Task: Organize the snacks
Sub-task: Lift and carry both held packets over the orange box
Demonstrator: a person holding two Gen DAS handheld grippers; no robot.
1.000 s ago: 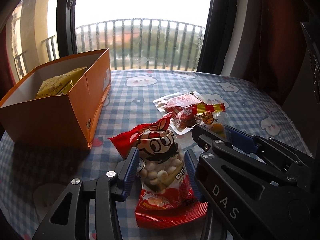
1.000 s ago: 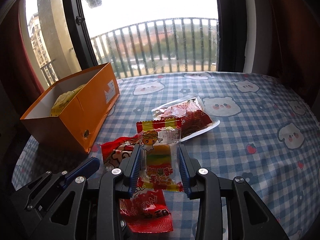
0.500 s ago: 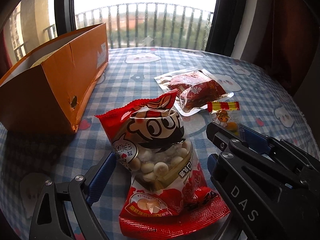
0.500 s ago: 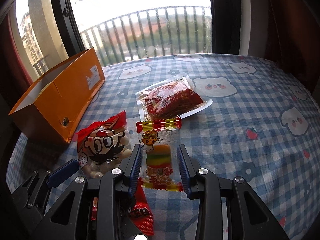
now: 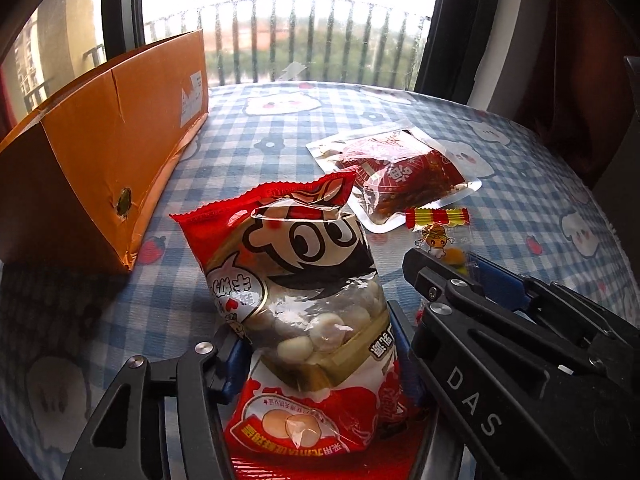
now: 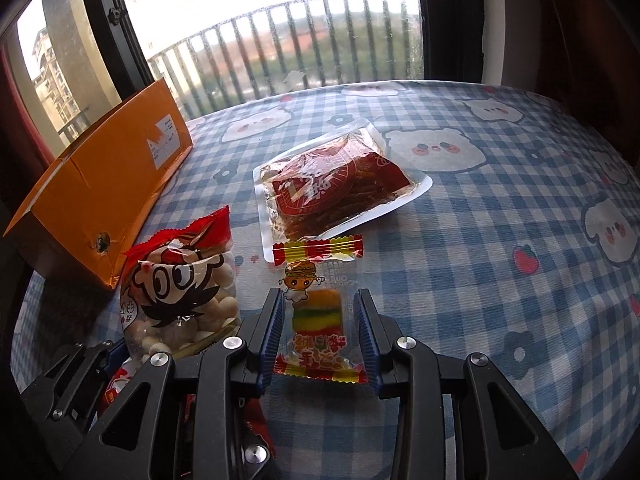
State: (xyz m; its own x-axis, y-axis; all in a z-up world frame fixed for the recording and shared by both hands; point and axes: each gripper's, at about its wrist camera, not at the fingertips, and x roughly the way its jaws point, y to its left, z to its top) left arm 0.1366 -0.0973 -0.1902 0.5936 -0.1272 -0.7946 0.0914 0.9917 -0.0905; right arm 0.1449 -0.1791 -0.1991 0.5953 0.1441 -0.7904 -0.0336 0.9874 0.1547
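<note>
My left gripper (image 5: 316, 344) is shut on a red cartoon-face bag of white candy balls (image 5: 304, 300), which stands upright between its blue pads; the bag also shows in the right wrist view (image 6: 180, 300). My right gripper (image 6: 318, 332) is shut on a small clear burger gummy packet (image 6: 316, 316), whose top also shows in the left wrist view (image 5: 438, 232). Both grippers sit side by side, low over the checked tablecloth (image 6: 480, 248). An open orange cardboard box (image 5: 96, 152) stands to the left; its inside is hidden.
A clear pouch of red spicy strips (image 6: 336, 192) lies on the cloth just beyond both grippers and shows in the left wrist view too (image 5: 400, 176). A window with a balcony railing (image 6: 300, 52) is behind the table. Dark curtains hang at the right.
The left gripper opened around the candy bag half a second ago and has closed on it again, nearer its lower half. Both grippers moved closer to the table and forward.
</note>
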